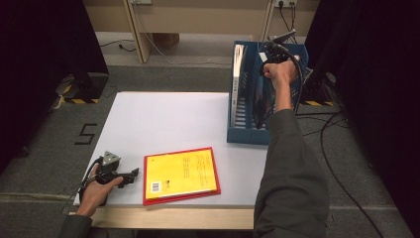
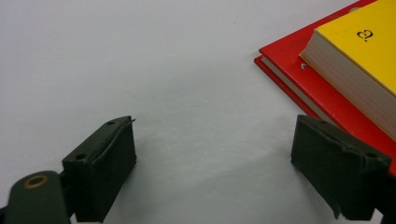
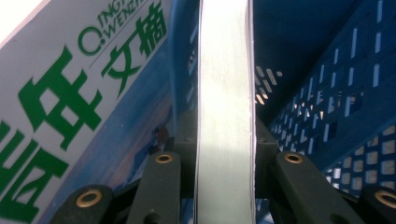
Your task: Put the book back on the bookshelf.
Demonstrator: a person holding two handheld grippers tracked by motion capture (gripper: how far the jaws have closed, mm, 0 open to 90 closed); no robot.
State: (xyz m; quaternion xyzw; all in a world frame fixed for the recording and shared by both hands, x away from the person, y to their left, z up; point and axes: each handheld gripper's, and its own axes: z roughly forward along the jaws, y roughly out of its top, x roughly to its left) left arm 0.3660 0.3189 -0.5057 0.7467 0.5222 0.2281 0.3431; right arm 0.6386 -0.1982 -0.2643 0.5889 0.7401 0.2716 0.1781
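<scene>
**One book going into the crate, two still on the table**

The right gripper (image 3: 224,154) has its jaws pressed on a thin book (image 3: 225,93), one on each side. The book stands on its edge inside the blue crate (image 1: 237,135), which sits at the far right of the table. Another book (image 1: 238,79) with green letters on its cover already stands along the crate's left wall (it leans a little). So one book looks put away, and this one is almost there but not let go yet.

Left to do: a yellow book (image 1: 182,174) lies flat on top of a red book (image 1: 214,191) near the front edge of the table (image 1: 163,119). The left gripper (image 1: 130,176) rests on the table just beside them. Its jaws are wide apart and hold nothing.

The room in the crate is tight. The held book sits between the other book and the crate's right wall. The white table between the pile and the crate is bare, so there is lots of room to carry things across.
</scene>
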